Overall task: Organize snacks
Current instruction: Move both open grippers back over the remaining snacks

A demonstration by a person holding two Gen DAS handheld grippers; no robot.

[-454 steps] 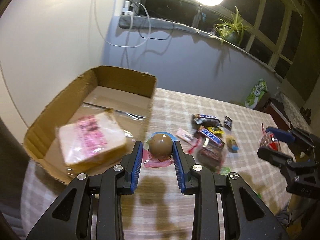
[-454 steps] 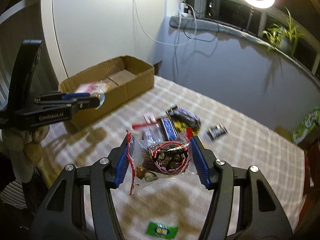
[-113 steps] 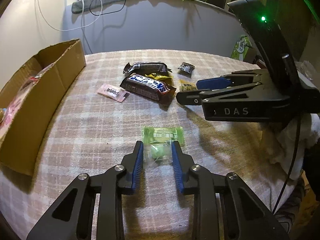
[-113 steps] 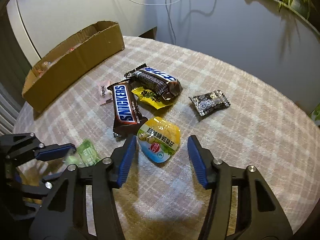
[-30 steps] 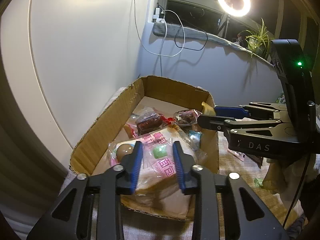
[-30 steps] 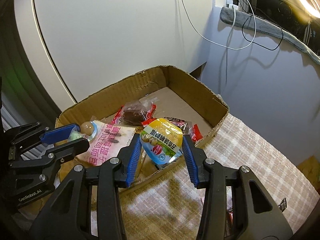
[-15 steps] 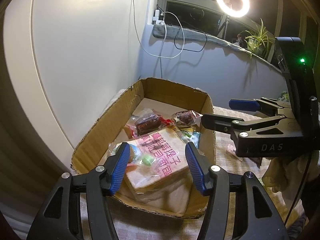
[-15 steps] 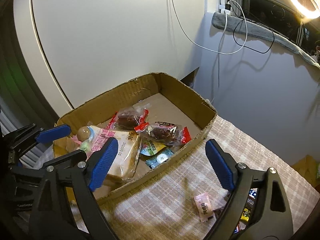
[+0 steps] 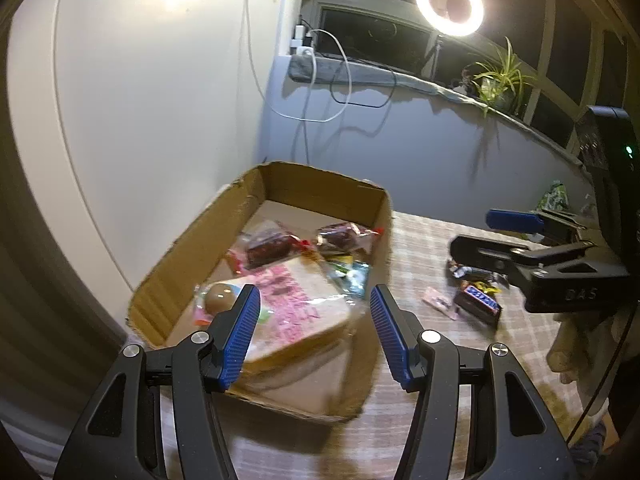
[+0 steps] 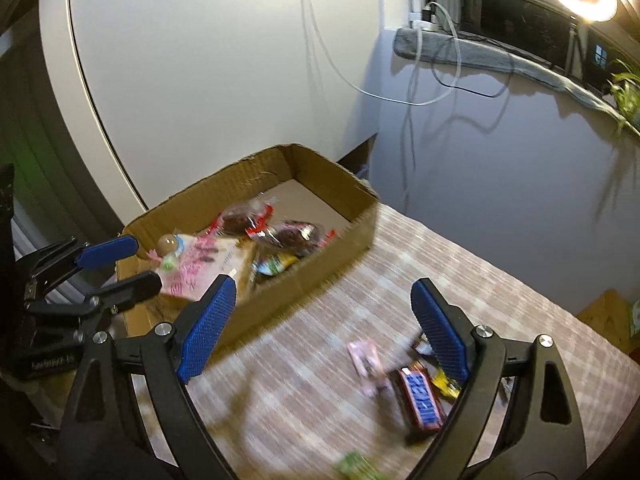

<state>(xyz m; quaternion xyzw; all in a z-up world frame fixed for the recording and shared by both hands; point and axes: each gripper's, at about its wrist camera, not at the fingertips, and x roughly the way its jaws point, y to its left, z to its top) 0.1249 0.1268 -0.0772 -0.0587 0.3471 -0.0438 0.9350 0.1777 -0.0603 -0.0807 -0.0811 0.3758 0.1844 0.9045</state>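
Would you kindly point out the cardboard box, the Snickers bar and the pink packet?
cardboard box [image 10: 340,248], right wrist view, outer side wall.
Snickers bar [image 10: 422,398], right wrist view, blue logo.
pink packet [image 10: 365,358], right wrist view, wrapper middle.

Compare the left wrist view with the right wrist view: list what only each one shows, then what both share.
Only the left wrist view: the potted plant's whole pot, and the right gripper from the side, open and empty.
Only the right wrist view: a green packet on the tablecloth, and the left gripper beside the box, open and empty.
Both: the cardboard box holding bread and other snacks, the Snickers bar, the pink packet and the ring light.
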